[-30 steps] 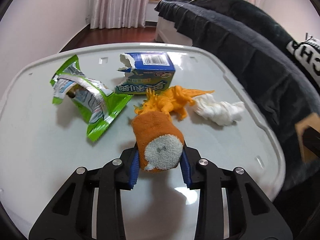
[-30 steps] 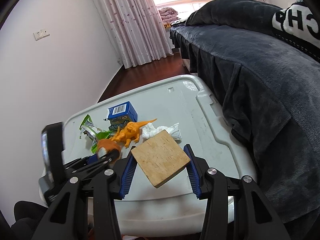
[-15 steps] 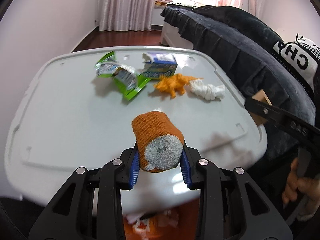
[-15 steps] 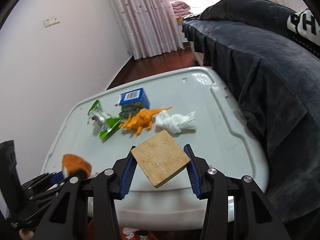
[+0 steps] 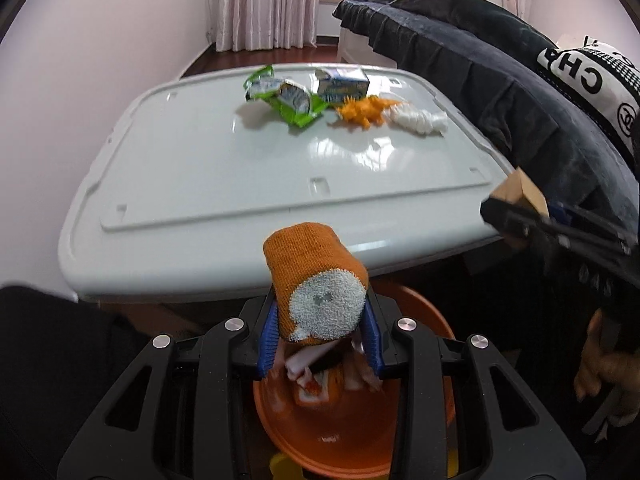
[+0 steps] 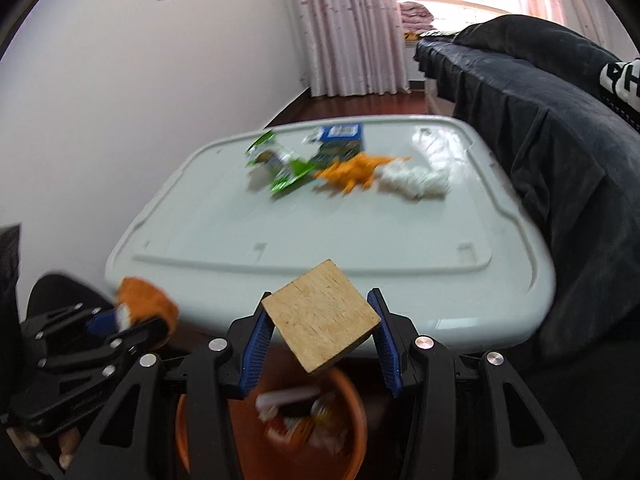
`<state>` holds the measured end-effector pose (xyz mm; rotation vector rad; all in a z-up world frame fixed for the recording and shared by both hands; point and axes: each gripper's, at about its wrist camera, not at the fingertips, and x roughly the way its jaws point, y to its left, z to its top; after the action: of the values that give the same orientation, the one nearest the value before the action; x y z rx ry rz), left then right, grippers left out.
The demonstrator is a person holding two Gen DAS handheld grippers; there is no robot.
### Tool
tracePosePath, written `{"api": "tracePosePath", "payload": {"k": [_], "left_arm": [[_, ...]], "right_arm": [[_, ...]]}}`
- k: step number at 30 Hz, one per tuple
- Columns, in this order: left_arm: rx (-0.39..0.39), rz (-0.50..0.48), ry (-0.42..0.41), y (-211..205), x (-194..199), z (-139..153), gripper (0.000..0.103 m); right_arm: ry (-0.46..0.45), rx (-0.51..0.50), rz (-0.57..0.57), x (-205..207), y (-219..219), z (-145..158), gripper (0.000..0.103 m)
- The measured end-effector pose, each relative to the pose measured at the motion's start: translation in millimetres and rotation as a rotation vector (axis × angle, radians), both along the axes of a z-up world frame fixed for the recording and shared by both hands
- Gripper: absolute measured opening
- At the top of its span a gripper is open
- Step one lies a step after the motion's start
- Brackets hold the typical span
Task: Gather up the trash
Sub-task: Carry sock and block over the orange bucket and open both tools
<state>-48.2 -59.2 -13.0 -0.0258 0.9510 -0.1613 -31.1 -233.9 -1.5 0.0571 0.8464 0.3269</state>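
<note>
Left wrist: pale lid-like tabletop (image 5: 224,184) beside dark sofa (image 5: 500,92), left tongs (image 5: 320,334) clenched on sock (image 5: 316,280), right tongs (image 6: 320,338) on wood block (image 6: 322,318).

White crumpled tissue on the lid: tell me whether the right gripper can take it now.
Probably not: the right gripper is shut on the wooden block, and the tissue lies across the lid.

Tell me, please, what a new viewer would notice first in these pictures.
First, the rolled orange sock clamped in the left gripper, and the wooden block clamped in the right gripper. Both hang above an orange bin with trash inside, in front of the white table.
</note>
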Motion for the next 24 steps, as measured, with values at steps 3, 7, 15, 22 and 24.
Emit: {"api": "tracePosePath", "payload": {"k": [3, 7, 15, 22, 24], "left_arm": [[-0.025, 0.016, 0.026, 6, -12, -8, 0.034], [-0.042, 0.019, 0.080, 9, -19, -21, 0.033], [-0.060, 0.010, 0.166, 6, -14, -42, 0.034], [-0.093, 0.032, 0.291, 12, -5, -71, 0.034], [-0.089, 0.031, 0.293, 11, -7, -72, 0.034]], "right_arm": [[0.020, -0.005, 0.009, -19, 5, -6, 0.047], [0.046, -0.022, 0.023, -34, 15, -16, 0.047], [0.109, -0.052, 0.054, -33, 25, -35, 0.047], [0.179, -0.050, 0.044, -26, 22, -51, 0.047], [0.184, -0.051, 0.046, -26, 23, -52, 0.047]]}}
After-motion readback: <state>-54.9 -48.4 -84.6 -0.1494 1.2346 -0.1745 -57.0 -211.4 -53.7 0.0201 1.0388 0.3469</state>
